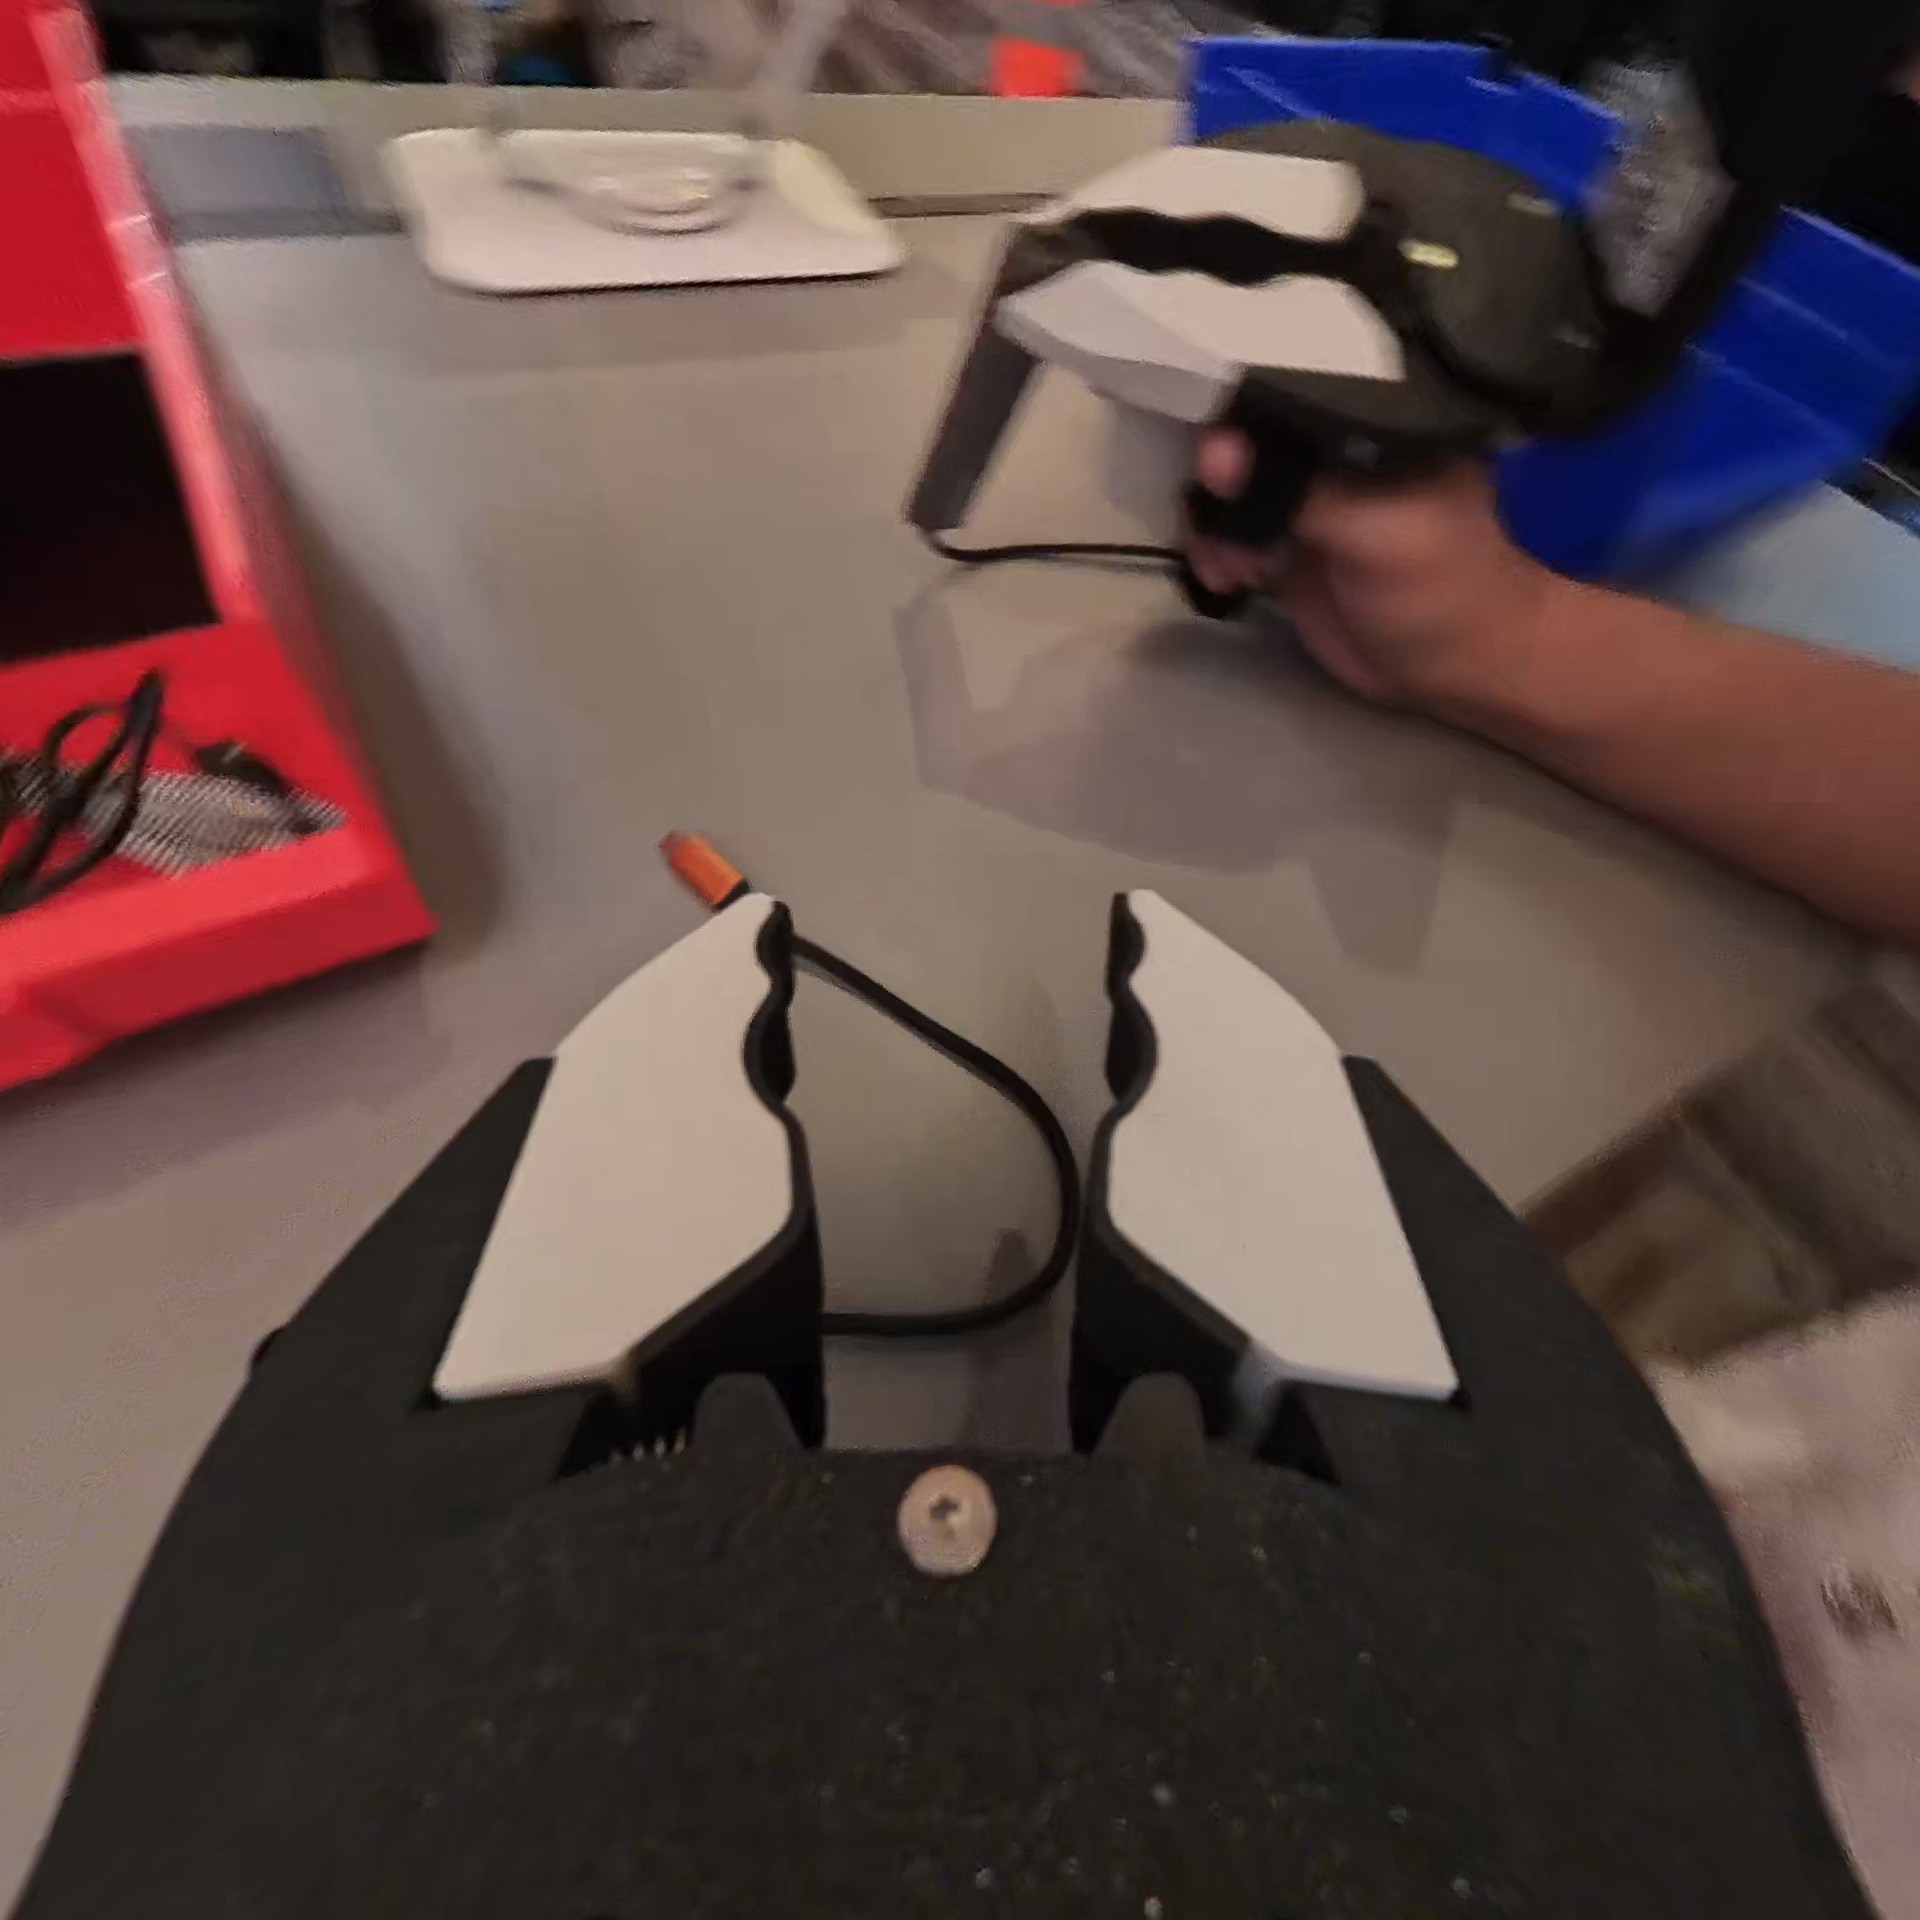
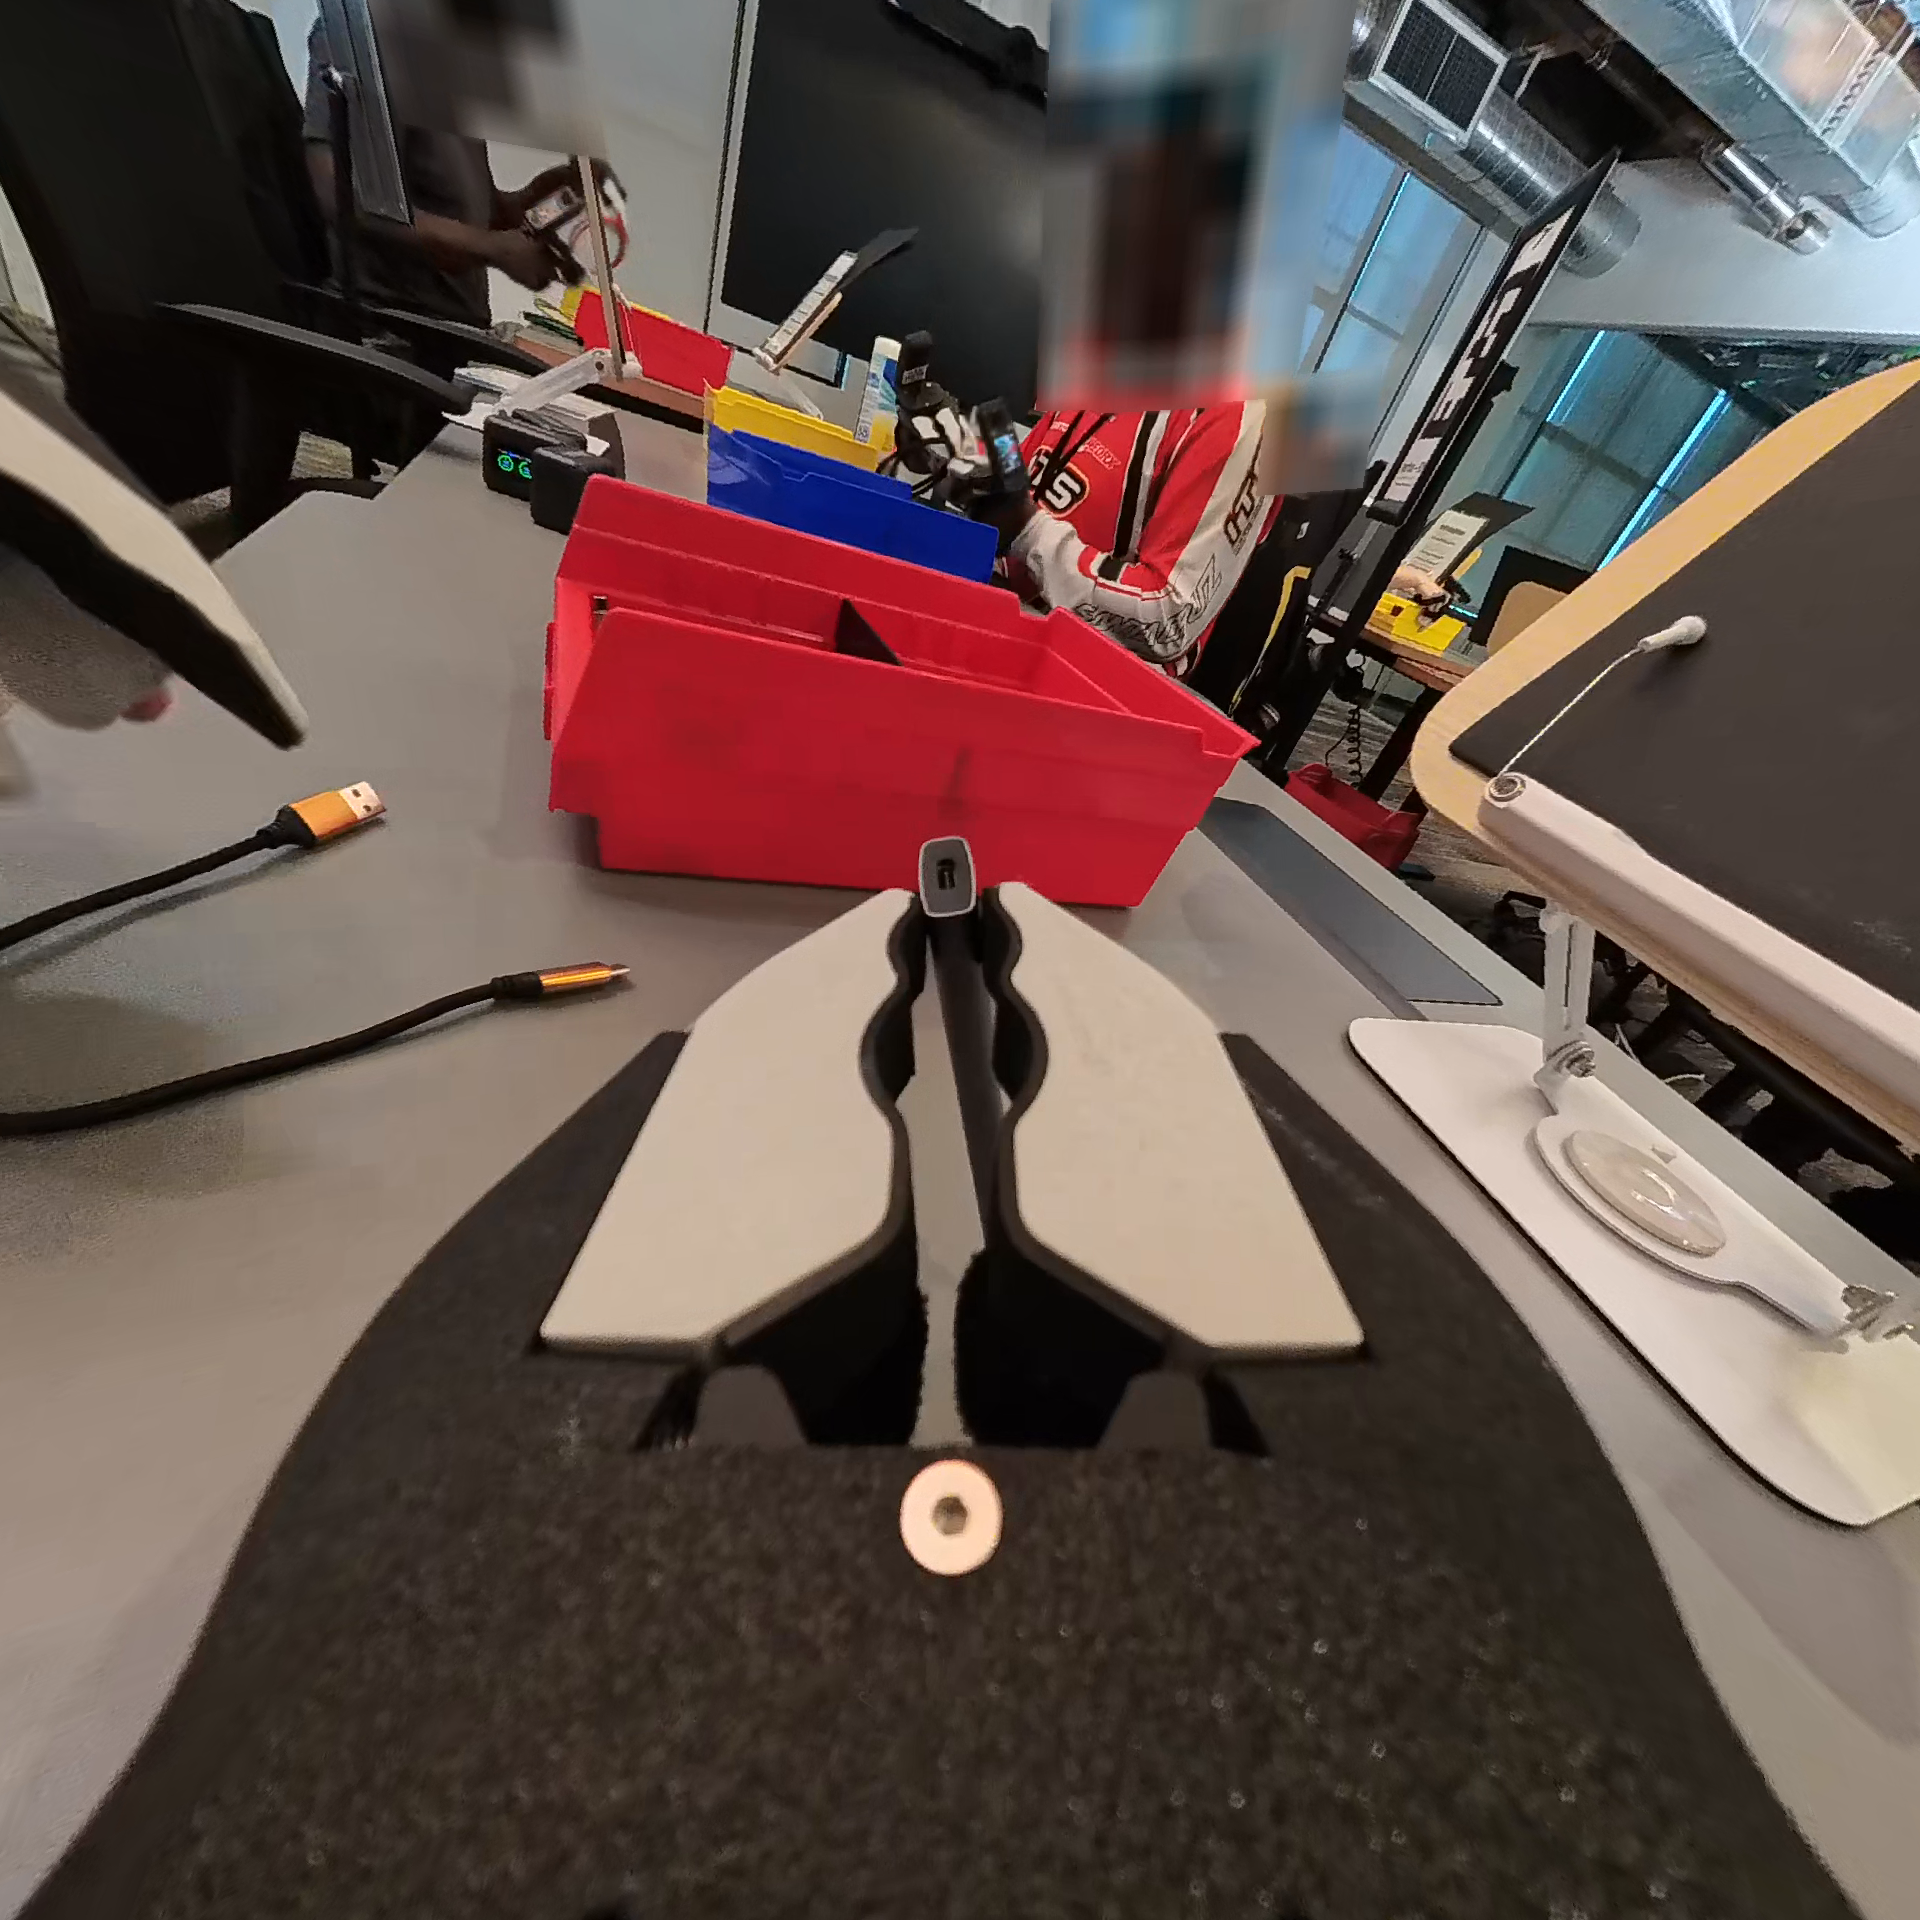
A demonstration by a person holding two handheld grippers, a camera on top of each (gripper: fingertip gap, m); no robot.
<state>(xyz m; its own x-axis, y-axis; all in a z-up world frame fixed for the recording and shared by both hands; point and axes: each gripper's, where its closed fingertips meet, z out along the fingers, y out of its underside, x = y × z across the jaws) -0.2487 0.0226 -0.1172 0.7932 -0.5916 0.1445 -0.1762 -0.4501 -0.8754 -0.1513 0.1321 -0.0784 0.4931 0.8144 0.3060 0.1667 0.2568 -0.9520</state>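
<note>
Red plastic bin (image 2: 883, 727) stands on the grey table (image 2: 416, 644), a black divider in it; in the left wrist view a tangle of black cords (image 1: 73, 769) lies in its near compartment. A blue bin (image 2: 842, 499) stands behind. The left gripper (image 1: 940, 920) hangs with jaws apart over a black cable (image 1: 997, 1081) with an orange plug (image 1: 701, 862). The right gripper (image 2: 948, 904) is clamped on a dark flat stick (image 2: 948, 878)

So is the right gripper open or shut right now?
Shut. The right gripper has its fingers closed on a thin dark device, whose grey end sticks out past the tips.
</note>
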